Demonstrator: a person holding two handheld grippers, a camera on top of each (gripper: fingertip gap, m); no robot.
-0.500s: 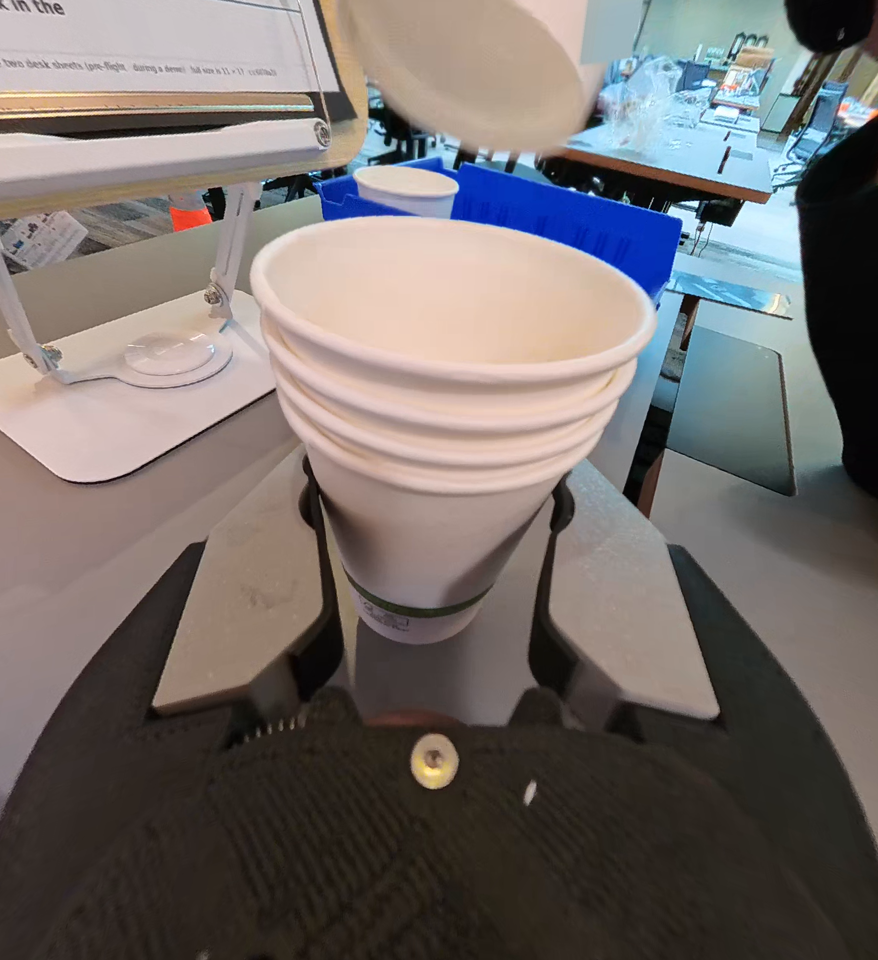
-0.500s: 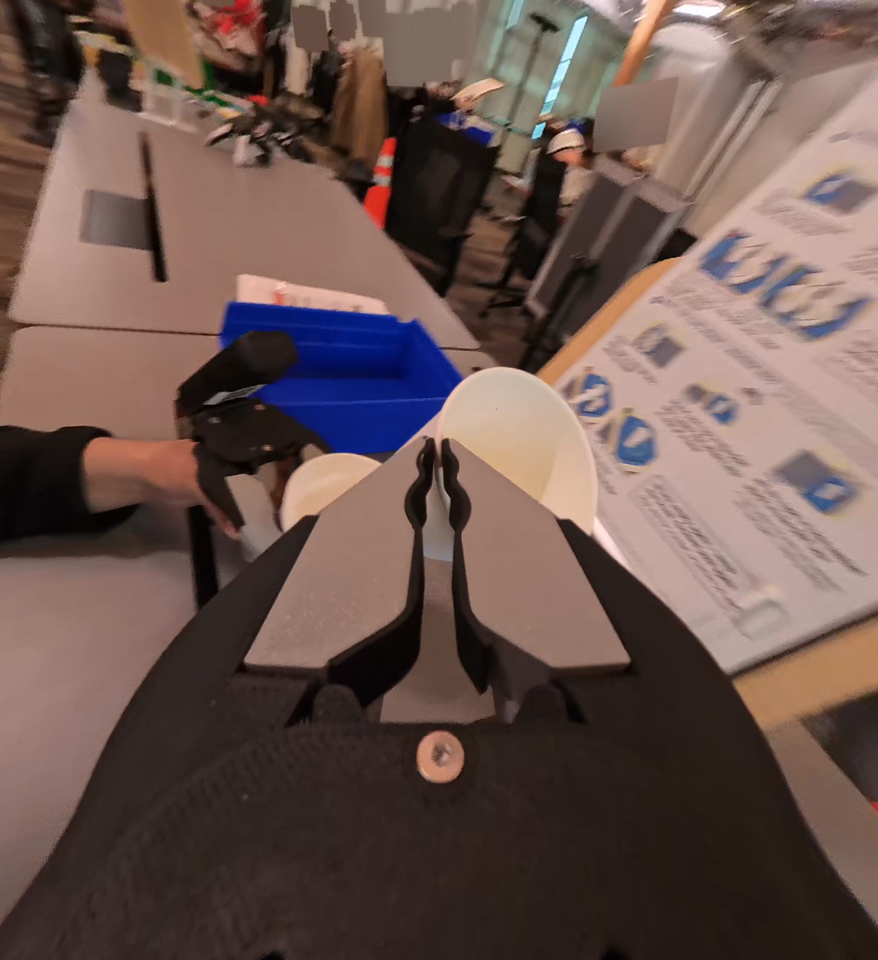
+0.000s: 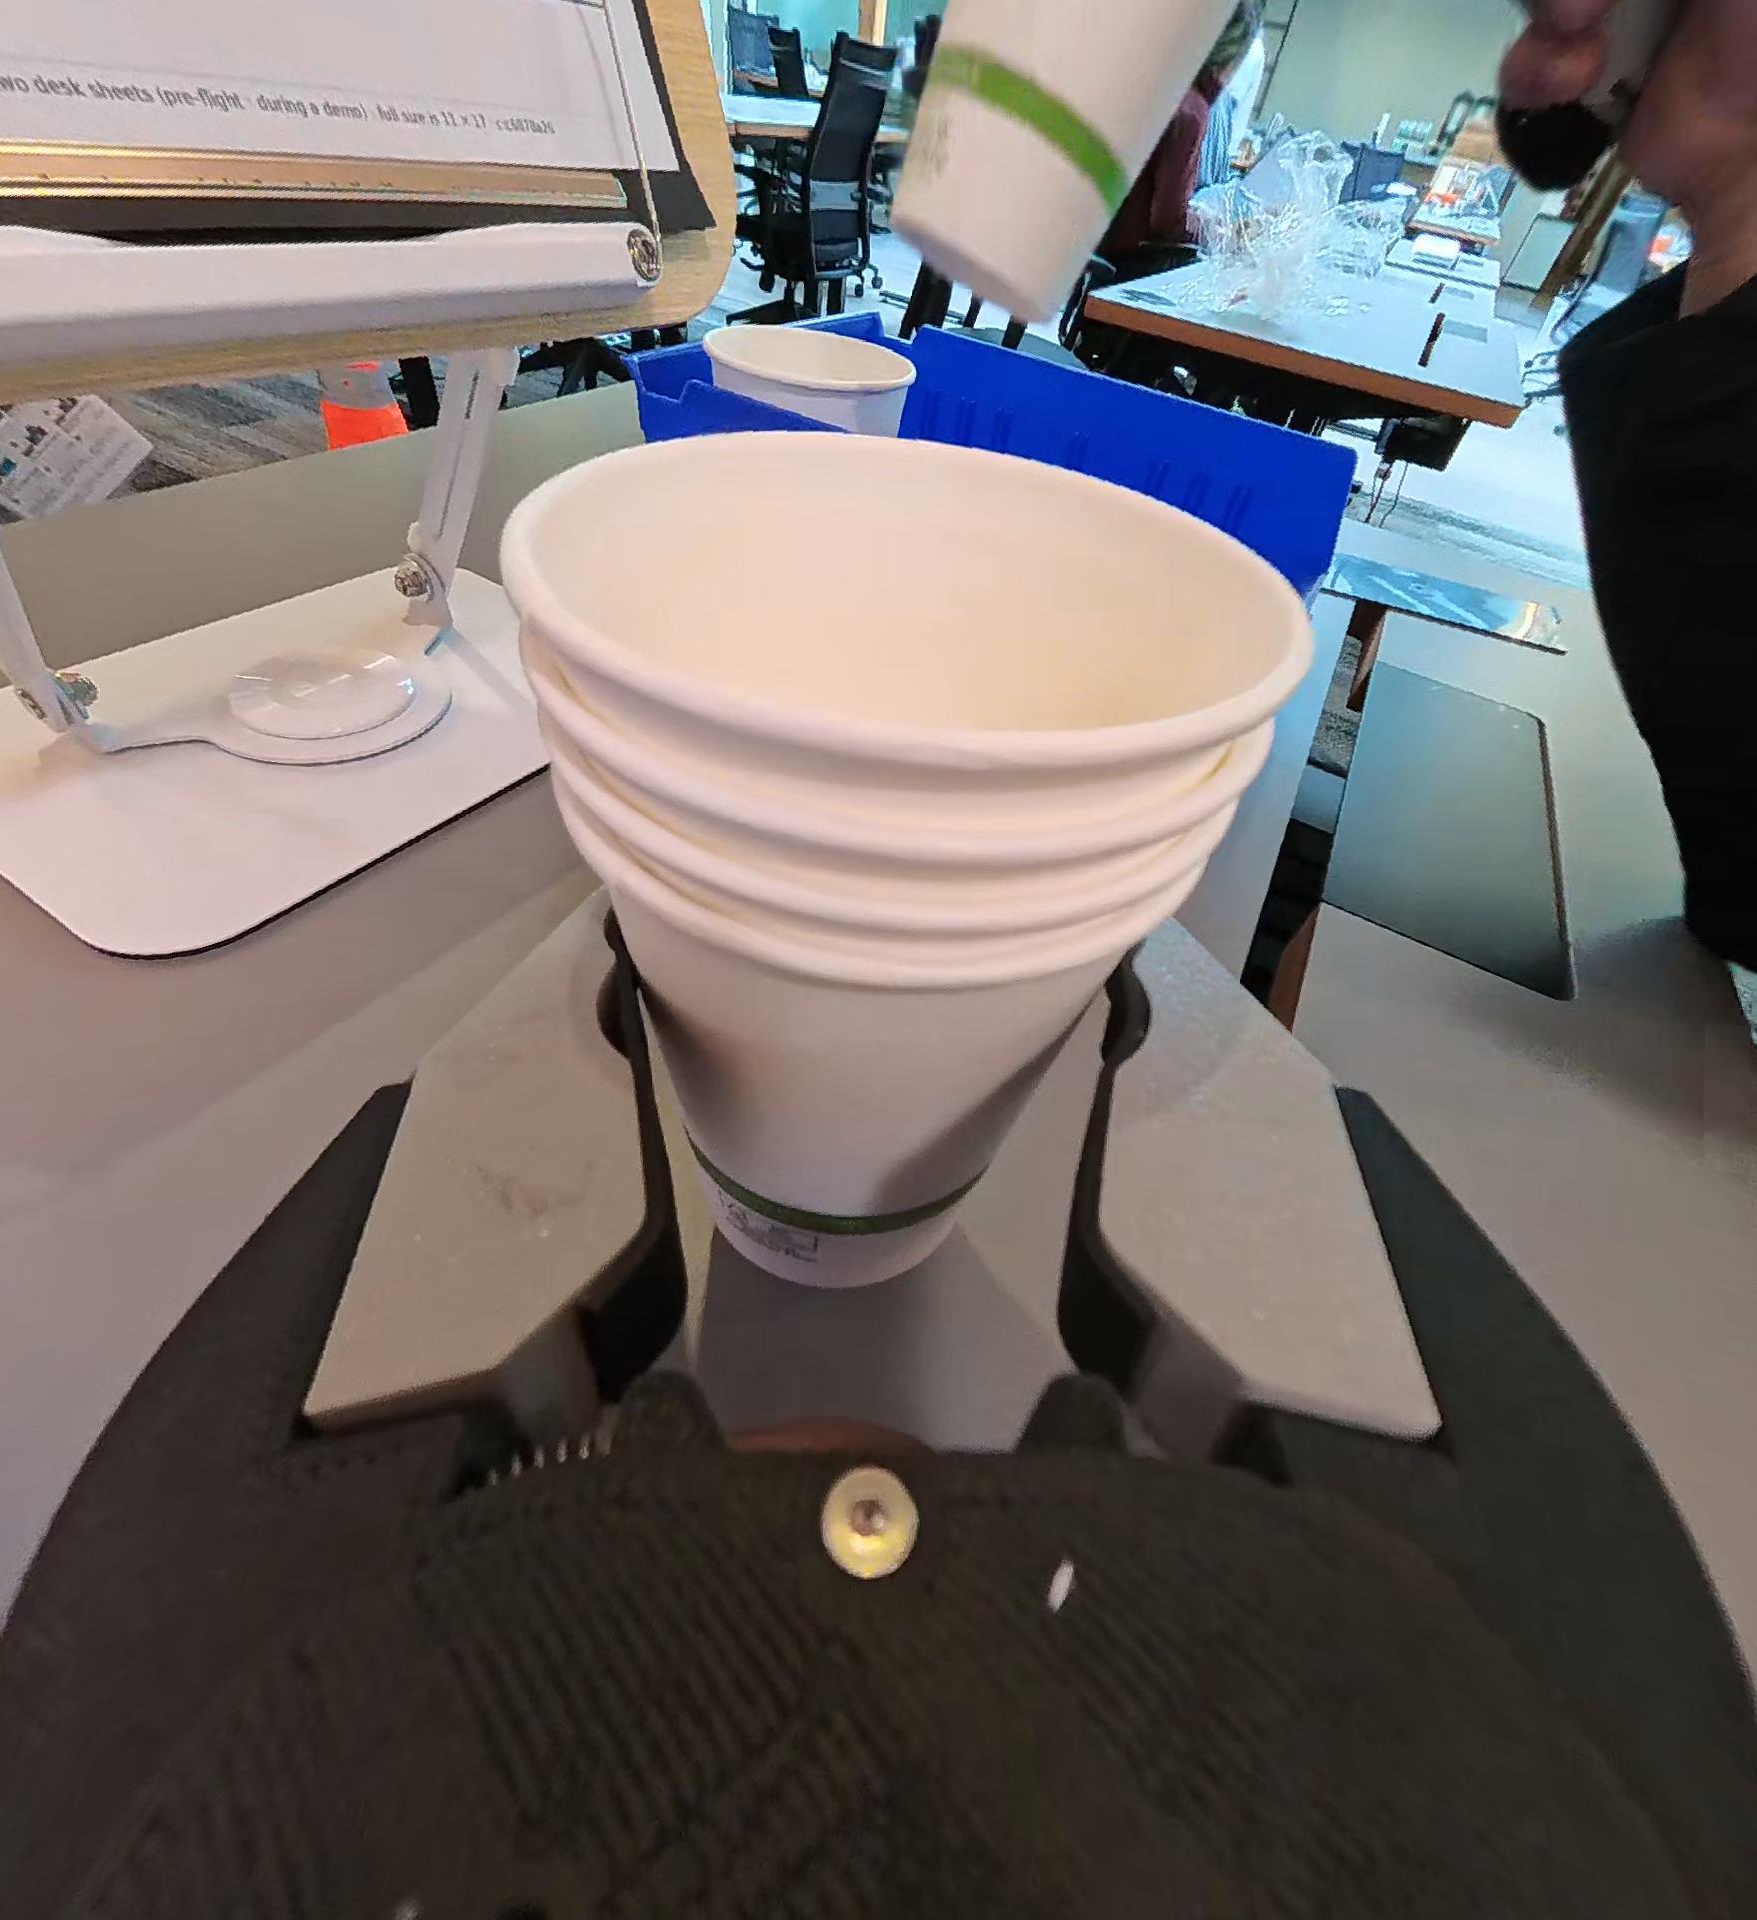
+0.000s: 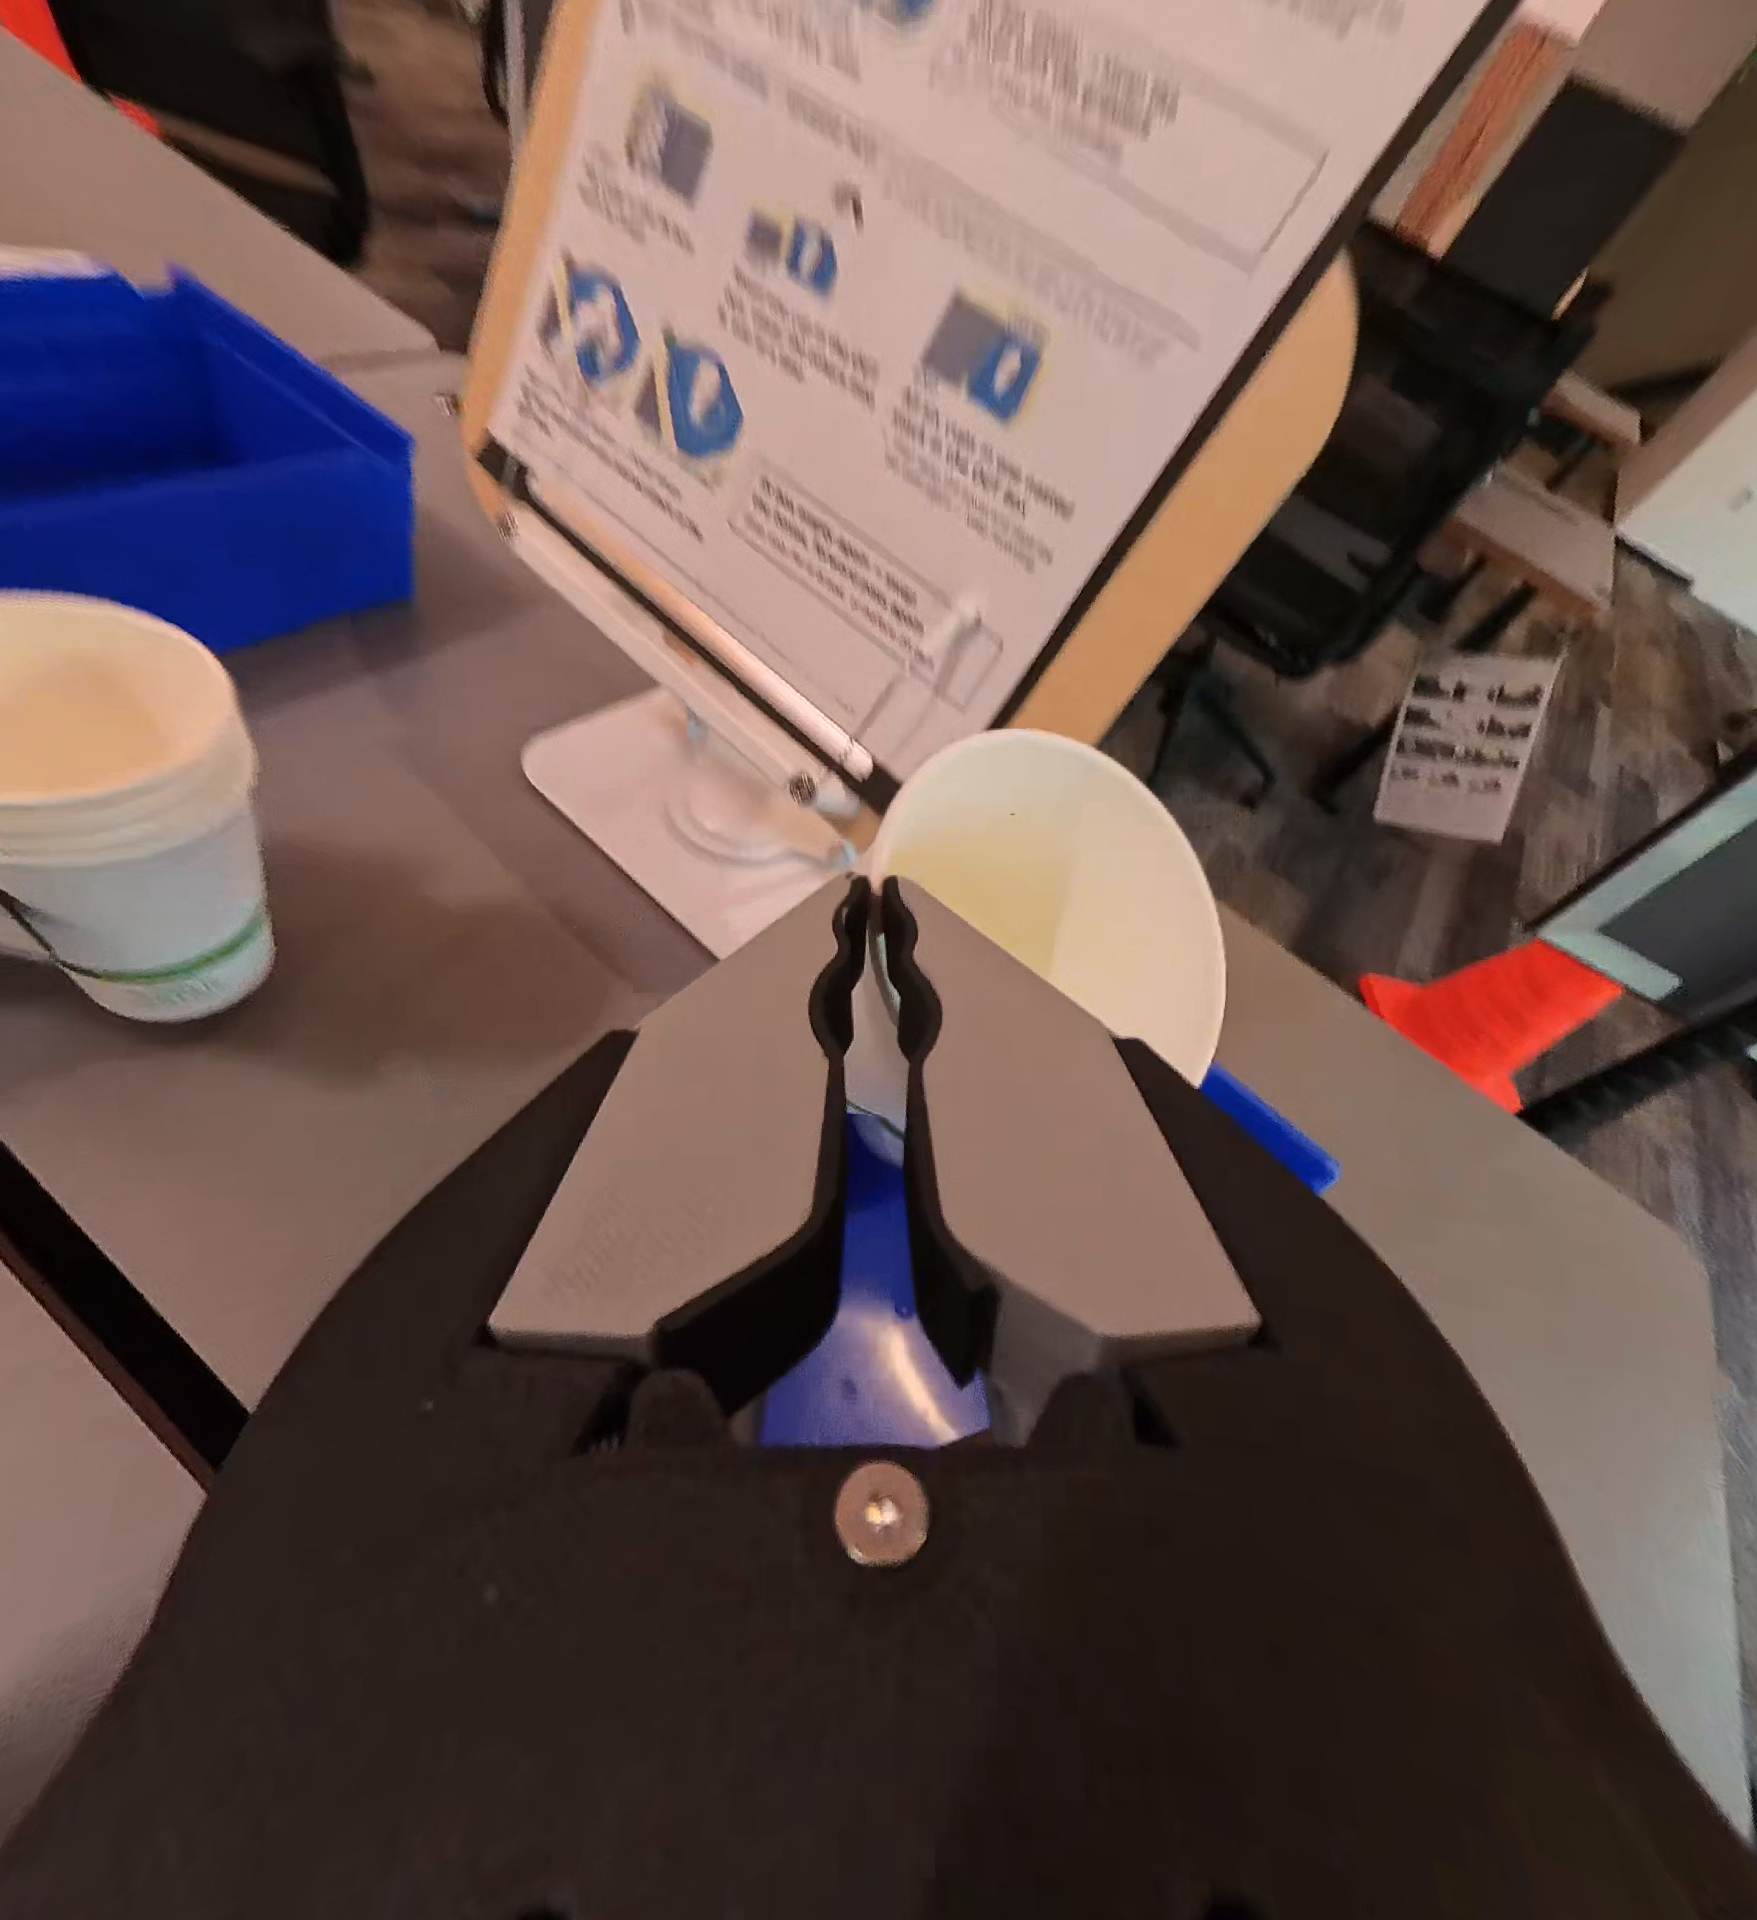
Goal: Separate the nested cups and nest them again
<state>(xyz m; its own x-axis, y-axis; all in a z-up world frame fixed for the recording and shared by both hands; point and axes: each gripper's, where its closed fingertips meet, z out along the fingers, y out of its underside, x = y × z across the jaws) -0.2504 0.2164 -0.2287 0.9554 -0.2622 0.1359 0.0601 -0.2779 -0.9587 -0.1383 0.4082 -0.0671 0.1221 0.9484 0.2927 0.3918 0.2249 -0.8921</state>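
A stack of several nested white paper cups [image 3: 895,790] with a green band near the base stands between the fingers of my left gripper [image 3: 869,1023], which is shut on its lower wall. The stack also shows at the left of the right wrist view [image 4: 74,790]. My right gripper [image 4: 872,896] is shut on the rim of a single white cup [image 4: 1061,883], held in the air with its mouth facing the camera. In the left wrist view that single cup [image 3: 1019,145] hangs tilted above and behind the stack. Another white cup [image 3: 806,379] stands in the blue bin [image 3: 1144,468].
A printed sign board on a white stand [image 3: 178,790] is at the left on the grey table [image 3: 126,1091]; it also shows in the right wrist view [image 4: 853,364]. The blue bin [image 4: 157,468] is behind the stack. A person's hand and dark sleeve [image 3: 1705,582] are at the right. Some 30 centimeters of space lies between my two pairs of fingers.
My right gripper has swung the single cup to the right and tilted it, so its side shows instead of its base. The left gripper and the stack have hardly moved.
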